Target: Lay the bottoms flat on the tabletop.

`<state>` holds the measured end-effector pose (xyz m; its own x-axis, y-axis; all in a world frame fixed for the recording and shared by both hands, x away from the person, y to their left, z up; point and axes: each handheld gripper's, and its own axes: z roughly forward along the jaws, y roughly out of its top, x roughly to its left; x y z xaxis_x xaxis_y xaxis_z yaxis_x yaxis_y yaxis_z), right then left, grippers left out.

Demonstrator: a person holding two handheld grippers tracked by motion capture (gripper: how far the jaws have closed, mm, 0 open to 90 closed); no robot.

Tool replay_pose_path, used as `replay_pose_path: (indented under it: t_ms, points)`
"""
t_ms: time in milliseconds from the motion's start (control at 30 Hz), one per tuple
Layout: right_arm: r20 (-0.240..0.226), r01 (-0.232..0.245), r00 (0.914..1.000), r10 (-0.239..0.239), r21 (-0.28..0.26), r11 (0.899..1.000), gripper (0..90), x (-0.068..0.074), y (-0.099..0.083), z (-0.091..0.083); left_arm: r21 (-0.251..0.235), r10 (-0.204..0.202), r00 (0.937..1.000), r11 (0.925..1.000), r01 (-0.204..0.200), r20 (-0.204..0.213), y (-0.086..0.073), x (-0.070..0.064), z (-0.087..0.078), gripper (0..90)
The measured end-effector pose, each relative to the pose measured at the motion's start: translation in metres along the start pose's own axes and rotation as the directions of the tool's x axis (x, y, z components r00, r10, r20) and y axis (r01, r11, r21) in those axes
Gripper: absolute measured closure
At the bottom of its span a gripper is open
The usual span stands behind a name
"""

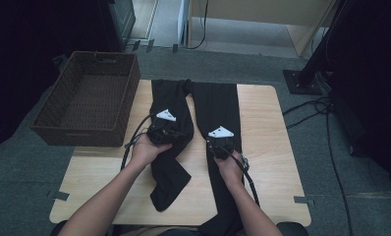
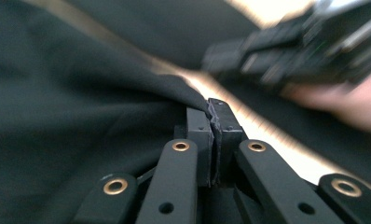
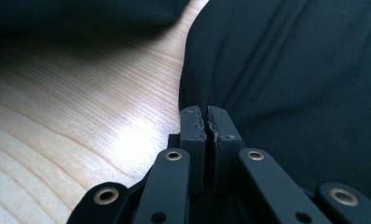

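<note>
Black cloth: trousers (image 1: 214,105) lie lengthwise on the wooden table (image 1: 265,147), waist far, legs toward the person; left leg rumpled and bent
Left gripper (image 1: 160,132): jaws pinched together on a fold of the left leg's inner edge; cloth lifts at the tips (image 2: 211,114)
Right gripper (image 1: 219,143): jaws closed at the right leg's edge (image 3: 203,122); whether cloth is caught, I cannot tell
Basket (image 1: 88,98): wicker, nothing in it, left of the trousers
Progress: early, by my judgement; both legs gripped, no fold made; folding and basketing likely remain
</note>
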<state>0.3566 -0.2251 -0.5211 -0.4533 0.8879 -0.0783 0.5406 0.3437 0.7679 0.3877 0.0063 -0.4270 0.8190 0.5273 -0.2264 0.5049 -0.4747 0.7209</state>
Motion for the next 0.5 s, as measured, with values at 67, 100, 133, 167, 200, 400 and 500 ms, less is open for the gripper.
replay_pose_path:
  t_ms: [67, 100, 133, 167, 200, 400, 500]
  points:
    - [0.003, 0.006, 1.0, -0.006, 0.001, 1.0, 86.3, 0.001, 0.0, 0.0, -0.064, 0.02, 0.9997, 0.9978, -0.019, 0.015, 0.019, -0.005, -0.015, 88.0]
    - [0.006, 0.009, 0.9999, -0.009, 0.001, 1.0, 86.4, 0.001, 0.0, 0.0, -0.097, 0.022, 0.9996, 0.9951, -0.02, 0.019, 0.027, -0.007, -0.023, 88.5]
    - [0.007, 0.01, 0.9999, -0.01, 0.001, 1.0, 86.4, 0.001, 0.0, 0.0, -0.133, 0.016, 0.9996, 0.991, -0.013, 0.021, 0.035, -0.009, -0.03, 89.0]
    - [0.007, 0.009, 0.9999, -0.009, 0.001, 1.0, 86.4, 0.001, 0.0, 0.0, -0.165, 0.013, 0.9996, 0.9863, -0.008, 0.026, 0.042, -0.009, -0.037, 89.3]
    - [0.007, 0.009, 0.9999, -0.009, 0.001, 1.0, 86.4, 0.001, 0.0, 0.0, -0.165, 0.013, 0.9996, 0.9863, -0.008, 0.026, 0.042, -0.009, -0.037, 89.4]
    - [0.007, 0.006, 1.0, -0.006, 0.0, 1.0, 86.4, 0.001, 0.0, 0.0, -0.127, -0.034, 0.9968, 0.9916, 0.025, -0.072, 0.05, 0.014, -0.033, 71.8]
    - [0.005, 0.006, 1.0, -0.006, 0.0, 1.0, 86.4, 0.001, -0.001, -0.001, -0.086, -0.052, 0.9952, 0.9953, 0.045, -0.083, 0.032, 0.021, -0.023, 69.6]
